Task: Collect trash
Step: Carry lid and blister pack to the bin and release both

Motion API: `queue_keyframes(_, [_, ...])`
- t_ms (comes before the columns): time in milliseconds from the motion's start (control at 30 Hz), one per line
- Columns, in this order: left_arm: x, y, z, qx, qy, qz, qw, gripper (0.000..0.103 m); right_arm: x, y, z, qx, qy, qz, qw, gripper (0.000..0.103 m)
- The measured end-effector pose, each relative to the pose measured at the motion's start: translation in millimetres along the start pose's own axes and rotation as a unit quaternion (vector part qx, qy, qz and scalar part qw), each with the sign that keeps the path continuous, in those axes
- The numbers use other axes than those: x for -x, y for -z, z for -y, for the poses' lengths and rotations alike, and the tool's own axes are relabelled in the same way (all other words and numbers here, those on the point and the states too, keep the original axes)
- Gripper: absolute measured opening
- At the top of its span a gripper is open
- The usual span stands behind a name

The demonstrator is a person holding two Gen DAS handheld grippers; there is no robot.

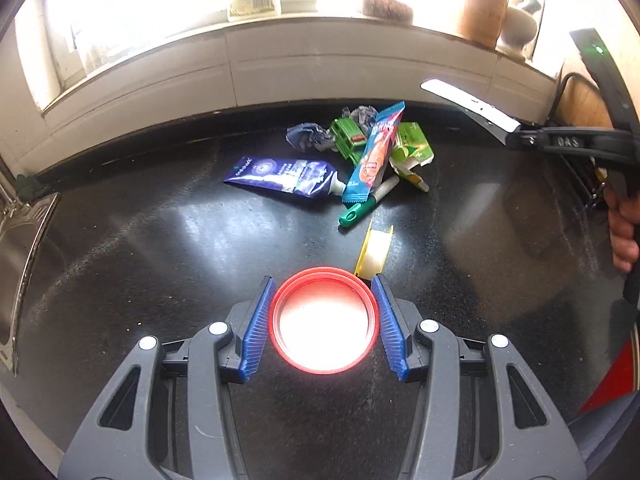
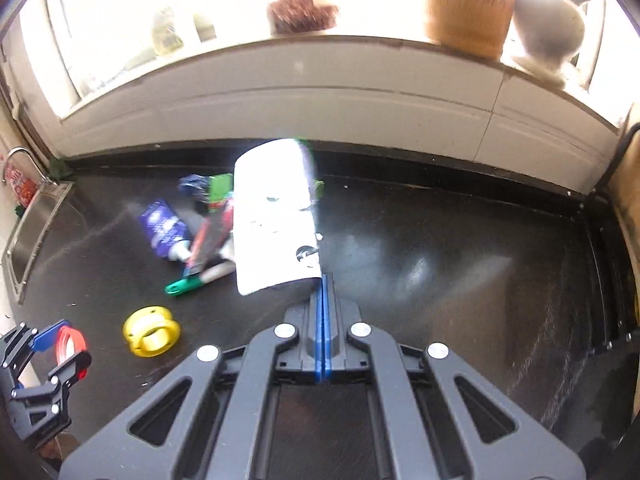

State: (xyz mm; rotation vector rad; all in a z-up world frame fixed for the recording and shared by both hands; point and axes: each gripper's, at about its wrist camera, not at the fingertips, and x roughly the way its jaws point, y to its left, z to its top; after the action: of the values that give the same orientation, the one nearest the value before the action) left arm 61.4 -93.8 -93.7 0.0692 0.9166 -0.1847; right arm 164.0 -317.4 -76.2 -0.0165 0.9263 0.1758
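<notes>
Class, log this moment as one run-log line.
left gripper: holds red lid | right gripper: shut on white paper | rest: on counter

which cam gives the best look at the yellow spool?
Right wrist. The yellow spool lies there whole and unblocked, both flanges visible, on the black counter. In the left wrist view it stands edge-on, its lower part hidden behind the red lid that the left gripper holds.

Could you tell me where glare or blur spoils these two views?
Left wrist view: the window is blown out, and the red lid glares white inside. Right wrist view: the white card in the right gripper is overexposed, and the trash pile is motion-blurred.
</notes>
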Motion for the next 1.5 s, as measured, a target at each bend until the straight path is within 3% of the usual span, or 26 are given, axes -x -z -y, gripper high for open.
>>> queue_keyframes(267, [23, 5, -12, 0.000, -0.007, 0.006, 1.0000, 0.048, 57, 26, -6, 0.004, -0.009, 0.020, 1.000, 0.001])
queue_keyframes(500, [42, 13, -31, 0.014, -0.018, 0.017, 0.9996, 0.048, 78, 34, -41, 0.027, -0.028, 0.028, 0.999, 0.001])
queue_keyframes(733, [73, 35, -73, 0.061, -0.053, 0.022, 0.9965, 0.048, 84, 36, -108, 0.078, -0.086, 0.019, 0.993, 0.001])
queue_keyframes(867, [101, 65, -110, 0.102, -0.089, 0.020, 0.9906, 0.048, 85, 45, -170, 0.130, -0.137, 0.006, 0.982, 0.001])
queue_keyframes(967, [122, 95, -142, 0.144, -0.123, 0.014, 0.9819, 0.048, 86, 55, -223, 0.173, -0.178, -0.008, 0.969, 0.001])
queue_keyframes(1100, [154, 146, -187, 0.210, -0.174, 0.001, 0.9621, 0.048, 88, 80, -306, 0.233, -0.242, -0.035, 0.941, 0.001])
queue_keyframes(1133, [165, 165, -203, 0.234, -0.191, -0.004, 0.9532, 0.048, 87, 85, -322, 0.243, -0.254, -0.043, 0.935, 0.001])
queue_keyframes(1333, [193, 263, -264, 0.325, -0.248, -0.036, 0.9119, 0.048, 79, 153, -451, 0.331, -0.331, -0.103, 0.878, 0.001])
queue_keyframes(1400, [194, 296, -281, 0.343, -0.257, -0.046, 0.9024, 0.048, 67, 186, -496, 0.356, -0.346, -0.135, 0.858, 0.001])
queue_keyframes(1500, [183, 352, -311, 0.371, -0.262, -0.059, 0.8891, 0.048, 45, 227, -547, 0.381, -0.354, -0.167, 0.838, 0.001])
